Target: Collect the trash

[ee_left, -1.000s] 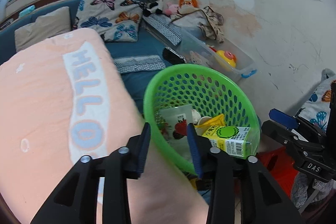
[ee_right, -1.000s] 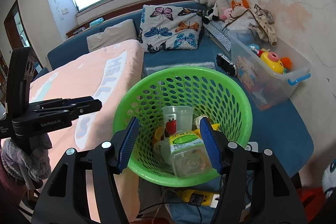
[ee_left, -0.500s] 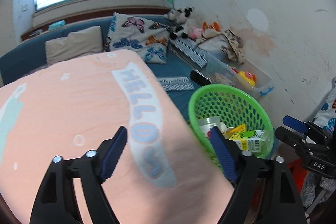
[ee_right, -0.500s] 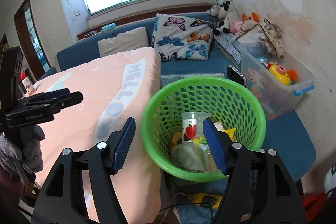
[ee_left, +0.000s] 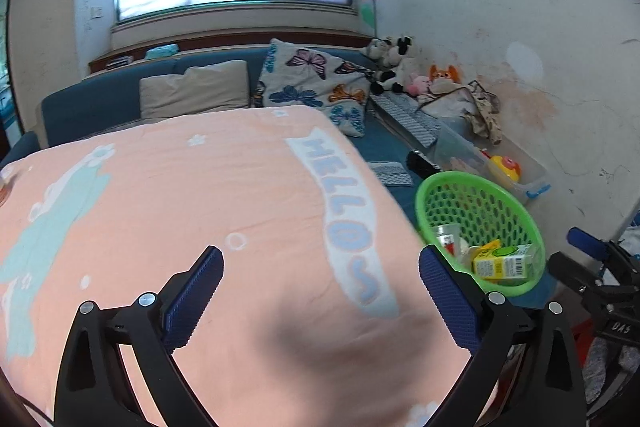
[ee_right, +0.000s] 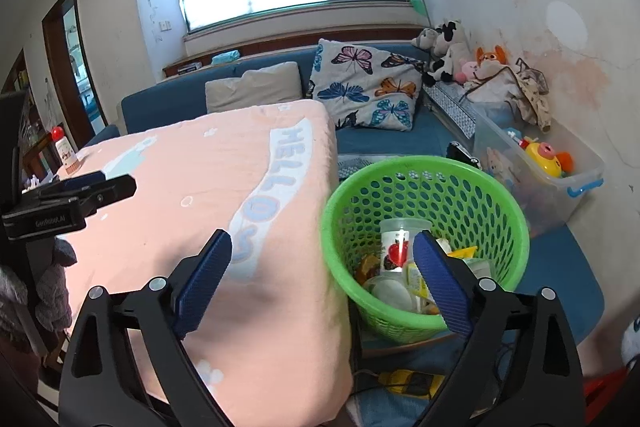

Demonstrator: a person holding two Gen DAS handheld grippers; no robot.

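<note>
A green mesh basket (ee_right: pixel 424 183) stands right of a table under a pink "HELLO" cloth (ee_right: pixel 224 187). It holds trash: a clear cup with a strawberry print (ee_right: pixel 400 247), a yellow-green juice carton (ee_left: pixel 502 263) and wrappers. The basket also shows in the left wrist view (ee_left: pixel 480 195). My left gripper (ee_left: pixel 320 267) is open and empty above the pink cloth (ee_left: pixel 180 211). My right gripper (ee_right: pixel 322 251) is open and empty, above the table's right edge and the basket's left rim. The left gripper also shows in the right wrist view (ee_right: pixel 80 195).
A blue sofa (ee_right: pixel 168 99) with a beige pillow and a butterfly cushion (ee_right: pixel 368 91) lies behind. A clear bin of toys (ee_right: pixel 552 167) and plush animals (ee_right: pixel 448 51) line the right wall. A red-capped bottle (ee_right: pixel 64 151) stands at far left. A yellow device (ee_right: pixel 408 381) lies below the basket.
Both grippers pulled back and up from the basket and swung left over the pink cloth. The left gripper's jaws opened wider. The basket now looks smaller and further right.
</note>
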